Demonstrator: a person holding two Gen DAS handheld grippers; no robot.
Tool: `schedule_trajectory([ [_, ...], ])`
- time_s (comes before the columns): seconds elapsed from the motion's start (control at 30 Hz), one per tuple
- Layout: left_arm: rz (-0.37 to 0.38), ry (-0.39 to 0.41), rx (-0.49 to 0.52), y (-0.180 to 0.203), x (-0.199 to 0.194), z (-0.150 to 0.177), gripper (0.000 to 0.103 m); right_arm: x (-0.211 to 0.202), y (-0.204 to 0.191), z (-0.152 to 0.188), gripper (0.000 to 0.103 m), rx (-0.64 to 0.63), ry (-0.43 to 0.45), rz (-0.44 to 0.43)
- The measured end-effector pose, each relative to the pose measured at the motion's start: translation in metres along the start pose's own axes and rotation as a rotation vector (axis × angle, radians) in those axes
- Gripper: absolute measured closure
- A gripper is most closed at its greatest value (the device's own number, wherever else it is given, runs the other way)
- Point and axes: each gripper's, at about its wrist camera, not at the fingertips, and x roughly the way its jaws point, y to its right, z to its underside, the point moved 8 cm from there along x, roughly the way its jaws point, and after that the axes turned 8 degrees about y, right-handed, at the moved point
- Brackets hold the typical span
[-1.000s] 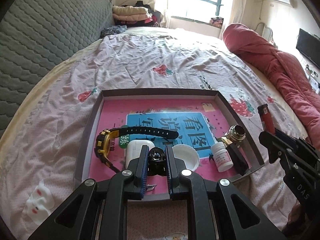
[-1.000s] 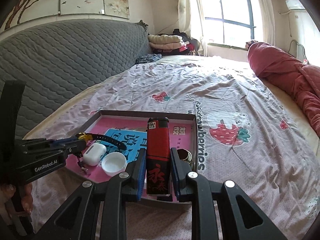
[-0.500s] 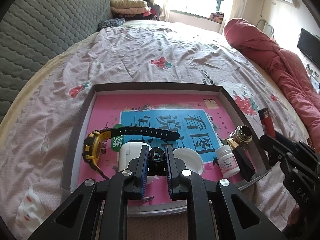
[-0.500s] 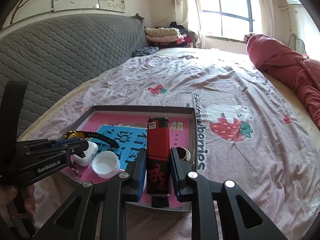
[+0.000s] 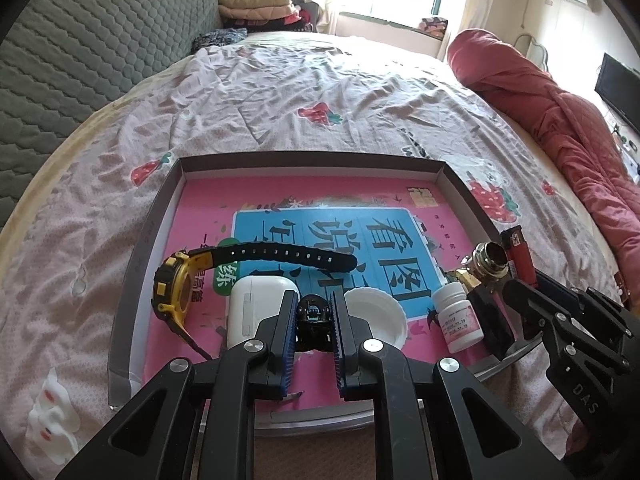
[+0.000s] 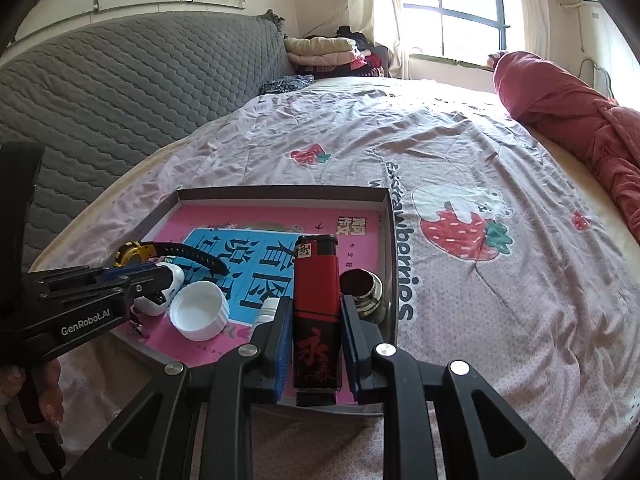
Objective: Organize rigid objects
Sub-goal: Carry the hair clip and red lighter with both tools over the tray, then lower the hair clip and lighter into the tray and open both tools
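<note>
Over a shallow tray on a strawberry-print bed, the left claw grips a small black object while the right claw clamps a red lighter upright. In the tray lie a yellow-and-black watch, a white earbud case, a white cap, a small white bottle and a brass-topped bottle.

Strawberry-print bed bearing shallow tray, red quilt.
</note>
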Motion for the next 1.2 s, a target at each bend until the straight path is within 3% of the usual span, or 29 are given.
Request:
schedule_trajectory([
  [0.67, -0.011, -0.010, 0.026, 0.002, 0.003, 0.005, 0.087, 0.007, 0.010, 0.007, 0.080, 0.005, -0.032, 0.024],
  [1.2, 0.033, -0.028, 0.025, 0.017, 0.005, 0.009, 0.087, 0.013, 0.007, 0.012, 0.080, 0.015, -0.049, 0.016],
])
